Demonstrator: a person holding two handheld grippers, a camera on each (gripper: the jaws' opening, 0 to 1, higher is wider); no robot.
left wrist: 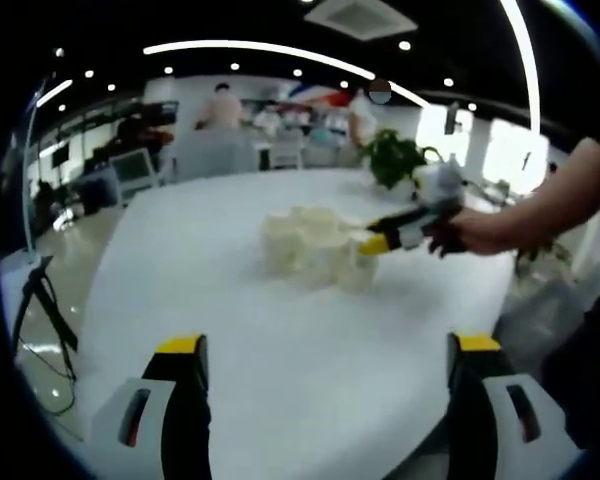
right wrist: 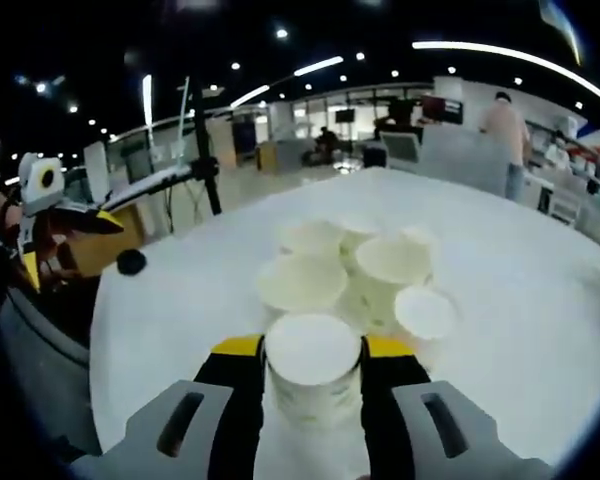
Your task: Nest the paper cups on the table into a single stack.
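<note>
- Progress, going by the left gripper view: barely begun. The paper cups (left wrist: 310, 250) sit bunched in a loose cluster near the middle of the white table (left wrist: 210, 290), side by side rather than one inside another, as far as the blur lets me tell.
- The left gripper (left wrist: 325, 375) hangs back at the near edge of the table, its jaws spread wide with nothing between them, well apart from the cluster.
- From the right, the right gripper (left wrist: 380, 240) comes in, held in a person's hand (left wrist: 470, 232); its yellow-tipped jaws reach the near side of the cluster. A potted plant (left wrist: 392, 157) stands beyond, at the far edge.
- In the right gripper view, the right gripper (right wrist: 313, 375) has its jaws closed against the sides of one cup (right wrist: 313, 370), which stands upright between them.
- Just beyond it the other cups (right wrist: 352, 268) stand in a huddle on the table (right wrist: 510, 260), some touching; I count about six, though the far ones blur together.
- The left gripper (right wrist: 55, 225) shows at the left edge, off the table; I cannot tell its jaws from here.
- My judgement: one cup is in hand and no stack shows, so nearly all the nesting is left.
</note>
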